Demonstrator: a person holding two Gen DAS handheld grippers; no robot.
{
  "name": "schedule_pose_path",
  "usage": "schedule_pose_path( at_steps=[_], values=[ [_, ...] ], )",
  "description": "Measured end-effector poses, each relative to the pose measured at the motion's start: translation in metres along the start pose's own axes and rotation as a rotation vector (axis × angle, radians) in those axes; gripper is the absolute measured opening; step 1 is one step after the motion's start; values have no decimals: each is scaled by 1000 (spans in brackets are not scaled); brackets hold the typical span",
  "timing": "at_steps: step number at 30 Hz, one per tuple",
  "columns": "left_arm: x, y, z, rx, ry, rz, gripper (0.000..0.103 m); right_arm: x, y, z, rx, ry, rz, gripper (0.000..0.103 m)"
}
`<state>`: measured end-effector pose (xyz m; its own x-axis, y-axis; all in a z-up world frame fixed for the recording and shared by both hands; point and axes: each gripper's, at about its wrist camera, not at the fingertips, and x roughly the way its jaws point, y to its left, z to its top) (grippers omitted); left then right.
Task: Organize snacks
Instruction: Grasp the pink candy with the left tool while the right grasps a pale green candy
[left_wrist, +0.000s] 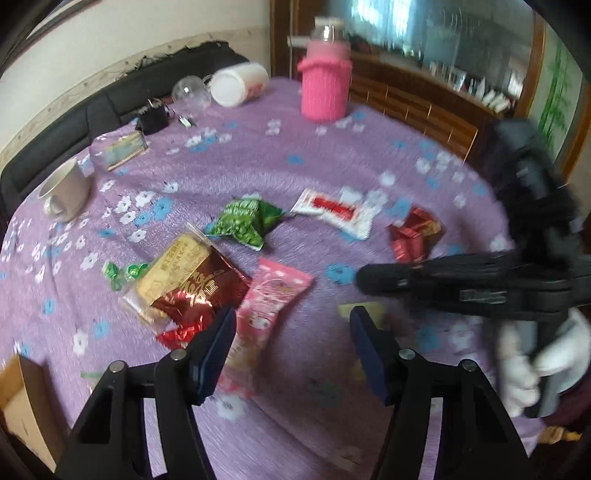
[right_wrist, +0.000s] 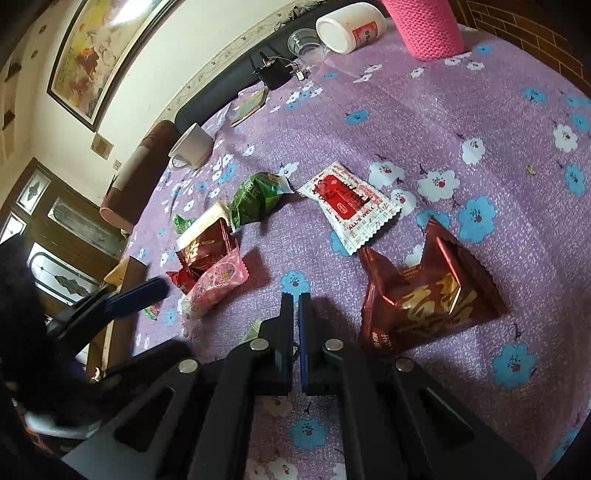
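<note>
Since the pink packet (left_wrist: 269, 295) lies just ahead of your spread-open left gripper (left_wrist: 291, 350), pinch its crimped end (light, crinkly, slippery film); right gripper (right_wrist: 295, 325) is closed, empty.

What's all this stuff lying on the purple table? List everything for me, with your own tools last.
Tablecloth: one, purple with flowers, covers table.
Green packet: one, centre.
White-and-red packet: one, beside green packet.
Dark red packets: two, one alone, one in left pile.
Pink packet: one, against left pile.
Green-wrapped candies: few, left of pile.
Mug: one, white, left edge.
White jar: one, lying, far side.
Pink knitted bottle cover: one, far side.
Cardboard box: one, near left.
Left gripper: black, open.
Right gripper: black, shut, empty.
</note>
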<state>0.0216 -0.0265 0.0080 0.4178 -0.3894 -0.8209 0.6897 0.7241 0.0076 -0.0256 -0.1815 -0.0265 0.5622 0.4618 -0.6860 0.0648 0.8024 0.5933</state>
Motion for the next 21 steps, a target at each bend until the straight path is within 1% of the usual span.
schedule_pose_path(
  at_steps=[3,5,6,7,9,11,13,14,15,17,21],
  values=[
    [15,4,1,30,47,16,62,-1,-1,-1,11,3,8,6],
    [24,4,1,33,73,16,57,-1,-1,0,12,3,9,7],
    [24,4,0,18,65,5,51,-1,-1,-1,14,3,13,9],
    [24,6,0,1,64,1,40,-1,-1,-1,14,3,18,11],
    [19,8,-2,-36,59,7,24,-1,-1,-1,17,2,31,16],
    [14,9,-8,-67,51,11,24,-2,1,-1,15,1,50,25],
    [6,13,-20,-103,44,23,24,-2,7,-2,-7,1,74,43],
    [1,15,-25,-128,38,23,24,-1,10,-3,-22,2,76,46],
    [-5,20,-32,-170,25,19,24,0,15,-4,-42,5,76,48],
    [-17,25,-43,-224,-3,17,24,3,20,-5,-68,15,73,48],
    [-54,34,-70,-335,-90,4,24,3,24,-7,-96,8,55,48]
  ],
)
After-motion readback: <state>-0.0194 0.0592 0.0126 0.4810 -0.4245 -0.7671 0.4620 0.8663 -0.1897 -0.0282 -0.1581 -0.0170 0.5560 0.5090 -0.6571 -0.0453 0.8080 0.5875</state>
